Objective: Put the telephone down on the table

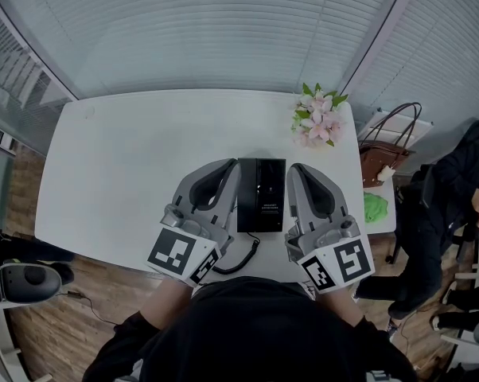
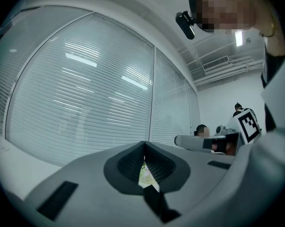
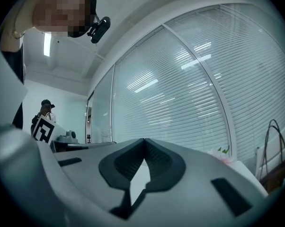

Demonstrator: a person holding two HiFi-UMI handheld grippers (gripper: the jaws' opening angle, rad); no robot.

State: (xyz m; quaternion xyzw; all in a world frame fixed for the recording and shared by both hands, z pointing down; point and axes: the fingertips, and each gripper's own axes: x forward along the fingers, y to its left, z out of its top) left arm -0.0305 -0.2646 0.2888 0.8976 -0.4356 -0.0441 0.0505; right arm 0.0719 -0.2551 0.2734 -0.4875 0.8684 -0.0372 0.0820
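A black desk telephone (image 1: 261, 194) lies flat on the white table (image 1: 128, 165) near its front edge, and its coiled black cord (image 1: 241, 261) trails toward me. My left gripper (image 1: 230, 165) rests on the table just left of the phone, shut with nothing between its jaws. My right gripper (image 1: 294, 169) rests just right of the phone, also shut and empty. In the left gripper view the left gripper (image 2: 144, 148) has its jaws meeting at the tips; in the right gripper view the right gripper (image 3: 144, 143) looks the same. Both point level toward the window blinds.
A bunch of pink flowers (image 1: 319, 118) stands at the table's far right corner. A brown handbag (image 1: 387, 150) and a green item (image 1: 375, 207) sit on a side surface to the right. A seated person (image 1: 454, 189) in black is further right. An office chair (image 1: 25, 281) is at the left.
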